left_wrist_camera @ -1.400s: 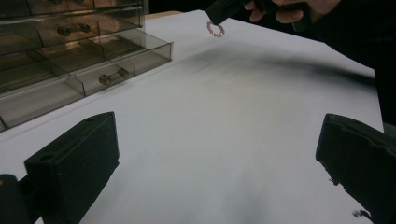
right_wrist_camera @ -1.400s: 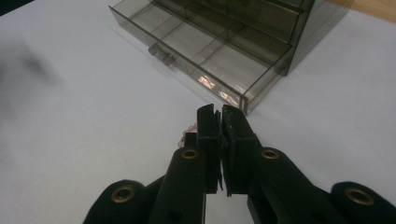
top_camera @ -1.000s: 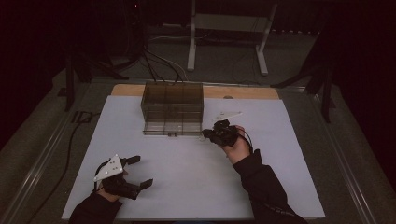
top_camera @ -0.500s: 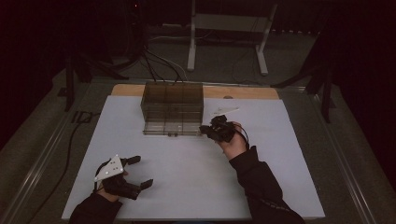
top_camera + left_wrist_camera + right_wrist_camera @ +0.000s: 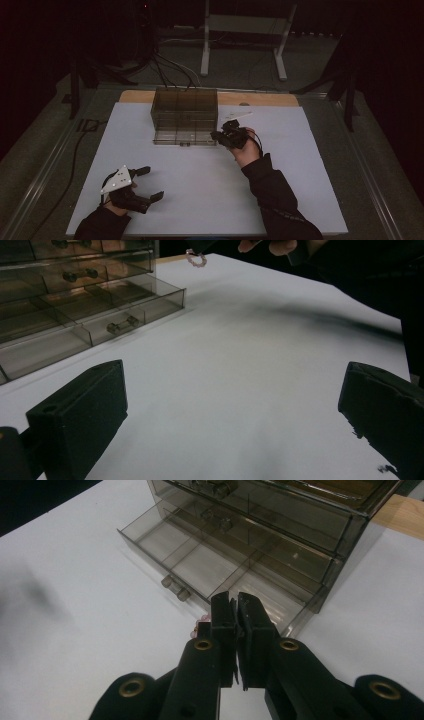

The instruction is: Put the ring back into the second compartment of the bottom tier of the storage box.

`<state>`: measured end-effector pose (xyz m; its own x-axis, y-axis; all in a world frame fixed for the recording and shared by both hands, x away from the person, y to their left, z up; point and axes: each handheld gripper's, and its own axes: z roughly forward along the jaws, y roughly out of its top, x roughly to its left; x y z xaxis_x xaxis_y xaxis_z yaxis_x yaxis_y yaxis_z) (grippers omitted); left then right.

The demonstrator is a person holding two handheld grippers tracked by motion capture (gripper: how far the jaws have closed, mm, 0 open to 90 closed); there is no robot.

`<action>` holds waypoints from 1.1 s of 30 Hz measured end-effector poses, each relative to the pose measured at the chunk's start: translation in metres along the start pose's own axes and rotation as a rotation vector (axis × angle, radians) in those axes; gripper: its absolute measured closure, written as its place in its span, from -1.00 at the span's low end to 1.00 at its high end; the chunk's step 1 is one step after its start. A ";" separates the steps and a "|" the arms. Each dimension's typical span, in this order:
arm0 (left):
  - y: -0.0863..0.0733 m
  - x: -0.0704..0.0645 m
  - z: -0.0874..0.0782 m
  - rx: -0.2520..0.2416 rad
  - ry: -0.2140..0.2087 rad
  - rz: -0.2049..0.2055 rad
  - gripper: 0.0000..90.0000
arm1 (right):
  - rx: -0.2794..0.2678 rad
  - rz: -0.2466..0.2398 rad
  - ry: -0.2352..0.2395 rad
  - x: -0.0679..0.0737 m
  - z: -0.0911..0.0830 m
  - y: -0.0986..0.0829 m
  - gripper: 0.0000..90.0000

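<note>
1. The right gripper [image 5: 218,135] hovers at the right front corner of the drawer box [image 5: 185,107], its jaws pressed together on a small pink bead bracelet [image 5: 196,259]. In the right gripper view only a few pink beads [image 5: 205,618] peek out left of the jaw tips.
2. The bottom drawer [image 5: 210,575] is pulled out and divided into compartments; the gripper tips sit just over its near right compartment.
3. The left gripper [image 5: 147,182] rests near the front left of the white mat [image 5: 300,200], jaws wide apart, holding nothing, well away from the box.
4. The step in hand looks like dropping the bracelet into the open drawer. To do it well, carry the tips fully past the drawer's front wall, so the hanging loop clears the rim rather than draping over it.
5. Lower until the beads are inside one compartment, not straddling a divider, then part the jaws slowly.
6. Lift straight up afterwards, so no bead snags on a jaw and drags the bracelet back out.
7. The drawer handle [image 5: 176,588] stays free for closing.
</note>
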<state>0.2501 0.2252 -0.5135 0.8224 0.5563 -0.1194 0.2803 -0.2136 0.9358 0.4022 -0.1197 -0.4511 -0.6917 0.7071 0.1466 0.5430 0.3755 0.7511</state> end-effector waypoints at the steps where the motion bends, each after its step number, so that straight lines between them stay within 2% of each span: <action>1: 0.000 0.000 0.000 0.002 -0.003 0.000 -0.99 | 0.000 0.000 0.001 0.000 0.001 0.001 0.94; 21: 0.000 0.000 0.000 0.000 -0.007 0.000 -0.99 | 0.004 -0.005 0.014 0.010 0.019 0.014 0.94; 33: 0.000 0.000 0.002 0.003 -0.008 -0.003 -0.99 | -0.001 0.014 0.019 0.014 0.032 0.020 0.94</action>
<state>0.2508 0.2240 -0.5141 0.8256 0.5503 -0.1249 0.2842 -0.2143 0.9345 0.4185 -0.0827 -0.4546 -0.6928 0.7011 0.1691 0.5523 0.3650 0.7494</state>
